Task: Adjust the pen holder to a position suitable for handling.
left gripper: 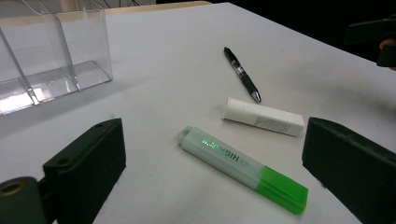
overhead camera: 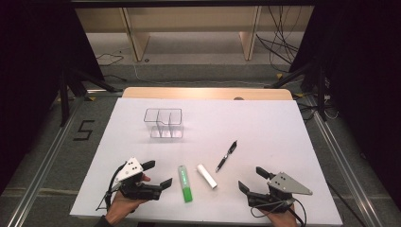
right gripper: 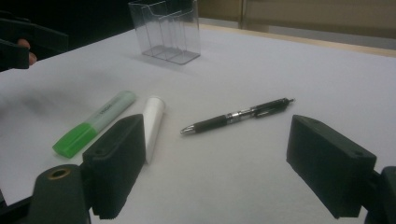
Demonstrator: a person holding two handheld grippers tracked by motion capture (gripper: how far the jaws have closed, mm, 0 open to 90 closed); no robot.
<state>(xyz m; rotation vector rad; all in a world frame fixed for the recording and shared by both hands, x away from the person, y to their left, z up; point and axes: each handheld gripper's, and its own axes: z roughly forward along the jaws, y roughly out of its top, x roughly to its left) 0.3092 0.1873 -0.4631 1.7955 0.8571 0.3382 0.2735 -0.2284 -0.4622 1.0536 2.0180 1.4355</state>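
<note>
Jaws of both grippers stood wide apart with nothing between them: the left gripper (overhead camera: 156, 174) at the lower left of the high view, the right gripper (overhead camera: 251, 179) at the lower right, each resting low over the white worktop (overhead camera: 265, 127).

Above centre-left in the high view stood a clear plastic holder (overhead camera: 163, 123), upright, split by slanted dividers into compartments; every compartment was bare.

Nearest the left gripper lay the green highlighter (overhead camera: 185, 183), flat on the worktop at lower centre. Its long axis ran almost straight up and down the frame, the bright green cap toward the bottom edge, the pale body toward the holder. In the left gripper view the highlighter (left gripper: 243, 168) lay between the two black jaws, untouched.

Just right of it lay a white tube (overhead camera: 206, 176), slanted toward the lower right, close but apart. Farther right lay a black pen (overhead camera: 226, 155), tilted toward the upper right. Nothing lay between the highlighter and the holder.
</note>
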